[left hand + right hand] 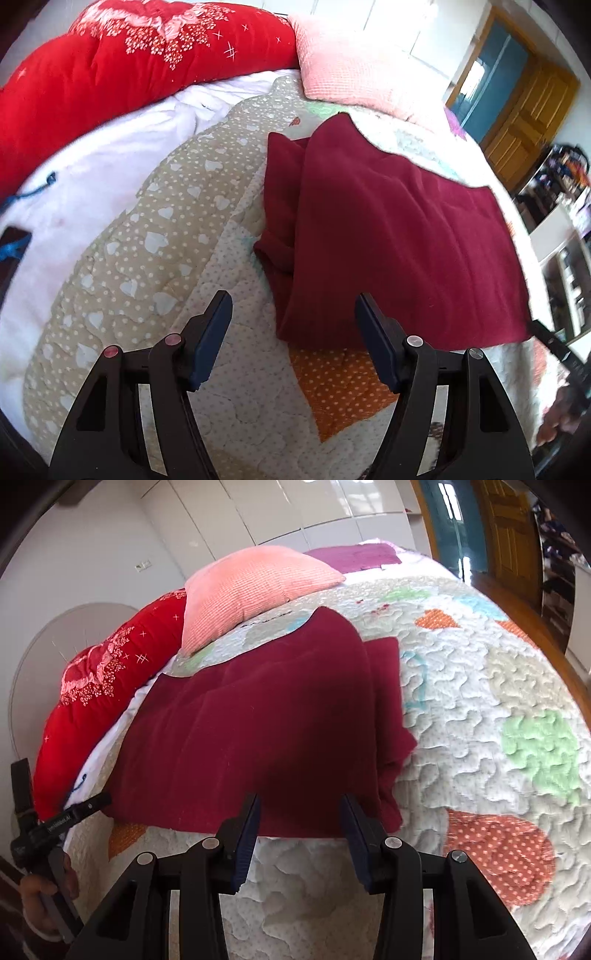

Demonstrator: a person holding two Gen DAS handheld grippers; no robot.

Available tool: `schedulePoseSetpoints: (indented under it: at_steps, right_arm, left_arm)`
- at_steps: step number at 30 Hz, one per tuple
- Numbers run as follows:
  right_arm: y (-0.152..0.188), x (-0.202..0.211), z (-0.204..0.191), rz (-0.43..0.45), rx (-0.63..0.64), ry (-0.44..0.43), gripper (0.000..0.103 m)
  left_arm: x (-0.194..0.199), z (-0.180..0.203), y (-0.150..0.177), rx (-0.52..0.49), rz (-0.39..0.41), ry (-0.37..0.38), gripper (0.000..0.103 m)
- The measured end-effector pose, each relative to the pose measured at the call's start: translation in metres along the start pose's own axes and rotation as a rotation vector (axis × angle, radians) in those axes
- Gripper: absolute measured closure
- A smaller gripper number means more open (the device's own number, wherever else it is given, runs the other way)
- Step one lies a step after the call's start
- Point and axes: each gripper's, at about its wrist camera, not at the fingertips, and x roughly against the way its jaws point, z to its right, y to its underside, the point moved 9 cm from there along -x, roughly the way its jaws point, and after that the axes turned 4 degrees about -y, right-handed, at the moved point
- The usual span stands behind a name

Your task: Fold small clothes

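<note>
Left wrist view: the left tool (293, 341) hangs wide and empty over the quilted bed (236, 391), just short of the near edge of the dark red garment (399, 236), which lies partly folded in the middle of the bed.

Right wrist view: the right tool (300, 836) stands narrower, nothing between its pads, at the garment's (258, 716) near hem. A shallow pinch could catch only the top layer, or the quilt, and undo the fold.

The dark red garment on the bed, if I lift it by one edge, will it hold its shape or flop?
The dark red garment will probably flop: it lies in soft folds on the quilt. Its folded layers would likely slide apart. It looks light, though thickish.
</note>
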Motion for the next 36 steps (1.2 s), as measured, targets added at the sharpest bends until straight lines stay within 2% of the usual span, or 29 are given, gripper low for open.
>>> schedulePoseSetpoints:
  at_steps: [2,4,9,11,14,20,23,28,32,36]
  right_arm:
    - [-0.003,0.004,0.000,0.023,0.025,0.030,0.060]
    - [-0.005,0.004,0.004,0.037,0.031,0.064,0.060]
    - [0.002,-0.014,0.011,-0.004,0.015,0.091,0.060]
    - [0.003,-0.012,0.005,-0.026,0.013,0.096,0.060]
    - [-0.003,0.001,-0.004,0.007,0.019,0.074,0.060]
    - [-0.016,0.014,0.001,0.078,0.027,0.134,0.060]
    - [-0.020,0.008,0.008,0.093,-0.006,0.124,0.060]
    - [-0.012,-0.023,0.024,0.015,-0.021,0.180,0.060]
    - [-0.012,-0.025,0.026,0.002,-0.029,0.152,0.059]
    - [-0.014,-0.015,0.029,0.031,-0.069,0.128,0.059]
  left_arm:
    - [0.001,0.000,0.000,0.025,0.004,0.040,0.034]
    - [-0.002,-0.001,0.003,0.038,-0.014,0.046,0.034]
    - [-0.008,-0.001,0.001,0.008,-0.043,0.031,0.034]
    - [-0.005,0.001,-0.005,-0.005,-0.022,0.030,0.034]
    - [-0.004,-0.001,-0.011,-0.015,0.008,0.023,0.034]
    - [-0.019,-0.008,-0.005,-0.029,0.019,-0.009,0.034]
    - [-0.022,-0.007,-0.006,-0.039,0.028,-0.012,0.034]
    - [-0.026,-0.006,-0.010,-0.042,0.041,-0.008,0.033]
    - [-0.031,-0.007,-0.009,-0.030,0.038,0.006,0.029]
    - [-0.032,-0.009,-0.010,-0.010,0.029,0.033,0.028]
